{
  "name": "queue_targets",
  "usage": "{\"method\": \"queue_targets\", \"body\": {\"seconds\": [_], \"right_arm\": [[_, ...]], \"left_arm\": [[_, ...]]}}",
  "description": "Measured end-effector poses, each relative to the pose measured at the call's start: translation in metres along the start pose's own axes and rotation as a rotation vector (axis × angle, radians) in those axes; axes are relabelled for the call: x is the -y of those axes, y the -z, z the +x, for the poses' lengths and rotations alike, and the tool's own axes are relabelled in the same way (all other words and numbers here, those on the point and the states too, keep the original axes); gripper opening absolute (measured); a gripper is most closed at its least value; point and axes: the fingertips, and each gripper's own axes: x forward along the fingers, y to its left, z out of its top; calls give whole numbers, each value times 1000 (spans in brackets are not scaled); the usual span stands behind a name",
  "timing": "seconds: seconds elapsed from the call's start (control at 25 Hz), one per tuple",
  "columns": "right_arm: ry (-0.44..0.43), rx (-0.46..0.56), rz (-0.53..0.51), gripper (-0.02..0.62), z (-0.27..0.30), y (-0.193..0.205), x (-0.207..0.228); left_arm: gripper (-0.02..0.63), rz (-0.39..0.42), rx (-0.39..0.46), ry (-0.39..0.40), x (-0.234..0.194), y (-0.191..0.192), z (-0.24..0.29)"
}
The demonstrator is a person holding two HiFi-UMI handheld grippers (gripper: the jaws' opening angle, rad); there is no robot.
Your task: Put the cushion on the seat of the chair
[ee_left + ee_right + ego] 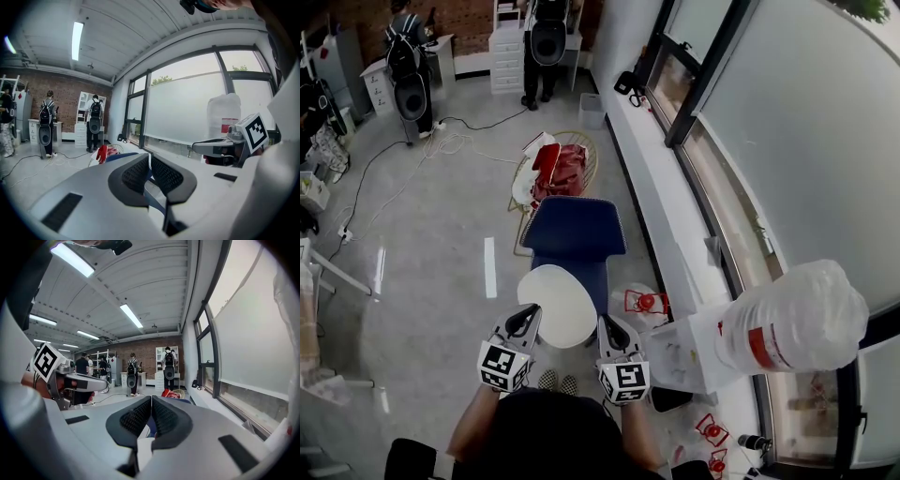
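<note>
Left gripper [528,316] and right gripper [607,327] are each clamped shut on the near rim of the white cushion [558,302], which sits level between them; the blue chair seat [575,232] lies dead ahead, equally near both.

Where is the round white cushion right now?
In the head view the cushion is low in the middle, held at its near edge by the left gripper and right gripper, right below the blue chair.
</note>
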Motion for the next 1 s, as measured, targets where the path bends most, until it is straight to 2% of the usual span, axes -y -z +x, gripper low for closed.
{"method": "queue_targets", "body": {"seconds": [1.0], "right_arm": [[11,-18,0,29,7,4,2]], "left_arm": [[31,4,-23,32,-3,3,10]]}}
